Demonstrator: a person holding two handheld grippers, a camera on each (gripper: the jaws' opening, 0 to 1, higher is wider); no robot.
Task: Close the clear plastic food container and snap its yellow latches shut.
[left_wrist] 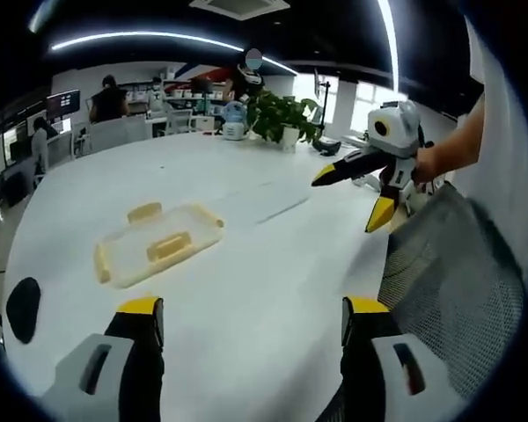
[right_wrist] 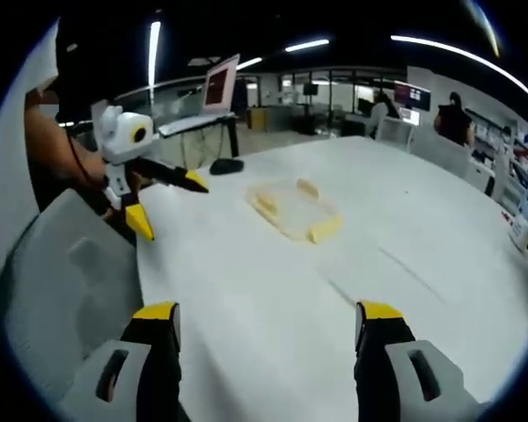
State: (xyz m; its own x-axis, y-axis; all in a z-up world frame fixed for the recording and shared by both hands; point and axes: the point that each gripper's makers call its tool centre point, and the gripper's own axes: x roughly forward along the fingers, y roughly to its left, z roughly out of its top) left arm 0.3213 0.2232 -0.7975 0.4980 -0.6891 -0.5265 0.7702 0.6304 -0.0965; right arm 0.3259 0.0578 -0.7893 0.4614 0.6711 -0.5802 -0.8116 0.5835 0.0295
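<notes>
You are at the approach: neither gripper touches the container yet. It lies flat on the white table, lid seemingly on, yellow latches out at its edges; whether any is snapped is too small to tell. Left of the container your left gripper stands wide and empty; right of it your right gripper hovers, also wide and empty. Its long axis runs from near left to far right. Next, I judge, bring both down onto the lid and press
</notes>
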